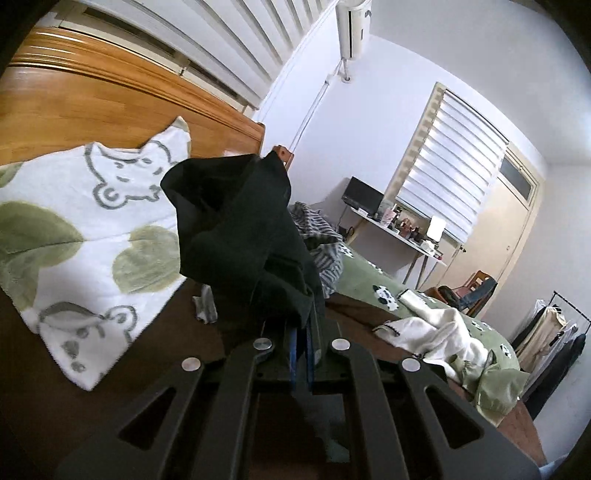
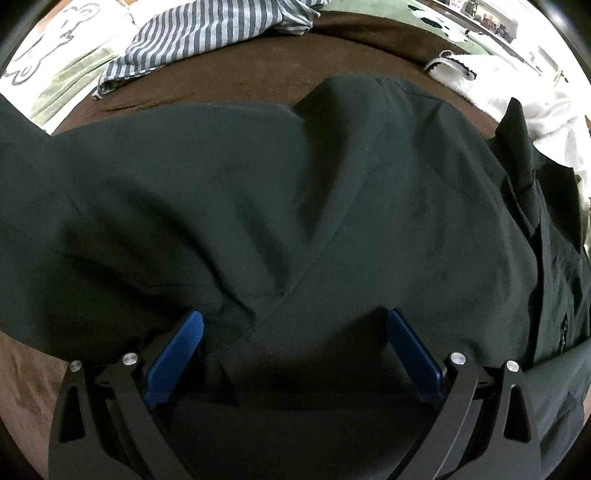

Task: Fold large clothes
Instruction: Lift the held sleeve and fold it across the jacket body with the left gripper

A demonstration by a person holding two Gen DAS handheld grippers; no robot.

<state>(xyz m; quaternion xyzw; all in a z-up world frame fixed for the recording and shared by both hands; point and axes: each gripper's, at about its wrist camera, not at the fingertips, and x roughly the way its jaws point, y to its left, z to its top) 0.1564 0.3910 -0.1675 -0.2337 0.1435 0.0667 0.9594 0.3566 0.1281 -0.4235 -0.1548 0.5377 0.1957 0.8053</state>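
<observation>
A large black garment (image 2: 258,206) lies spread over the brown bed cover (image 2: 236,85). In the left wrist view my left gripper (image 1: 303,325) is shut on a bunched part of the black garment (image 1: 236,225) and holds it up above the bed, so the cloth hides the fingertips. In the right wrist view my right gripper (image 2: 295,325) is open, its blue pads (image 2: 177,354) spread wide with the black cloth lying between and over their tips. It grips nothing.
A white blanket with green leaves (image 1: 74,236) lies by the wooden headboard (image 1: 110,99). A grey striped garment (image 2: 207,33) and a white garment (image 1: 436,332) lie on the bed. A desk (image 1: 399,232) and a clothes rack (image 1: 554,332) stand by the walls.
</observation>
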